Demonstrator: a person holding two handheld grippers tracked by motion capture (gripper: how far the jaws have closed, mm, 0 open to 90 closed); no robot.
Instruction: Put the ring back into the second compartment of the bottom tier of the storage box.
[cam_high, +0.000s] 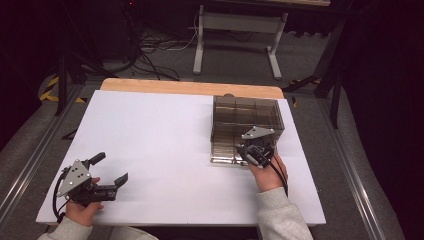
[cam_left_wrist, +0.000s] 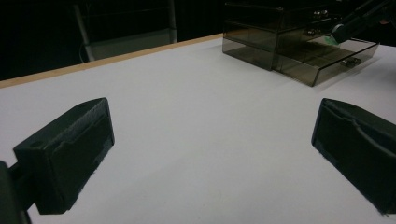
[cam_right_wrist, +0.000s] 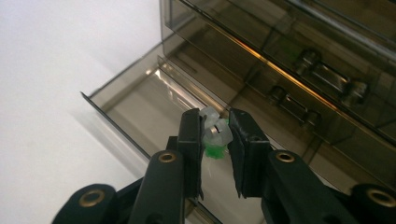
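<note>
While my right hand-held gripper (cam_right_wrist: 215, 140) hangs over the pulled-out bottom drawer (cam_right_wrist: 140, 100) of the smoked clear-plastic drawer organizer (cam_high: 247, 117), its two black jaws are clenched on a small translucent white piece with a green part at its underside (cam_right_wrist: 215, 133). I cannot tell exactly what the piece is; it sits between the jaw tips, above the drawer's floor and not touching it. In the high view my right hand-held gripper (cam_high: 255, 152) is at the organizer's front right corner, with my hand just behind it. The organizer stands on the far right part of the white table (cam_high: 165, 135), and the upper drawers with their metal handles (cam_right_wrist: 327, 79) are closed.

My left hand-held gripper (cam_high: 111, 172) rests low at the near left of the table, well apart from the organizer, with its jaws spread wide and nothing between them. From the left gripper view I see bare white table between the jaws and the open drawer (cam_left_wrist: 327, 58) far off at upper right.
</note>
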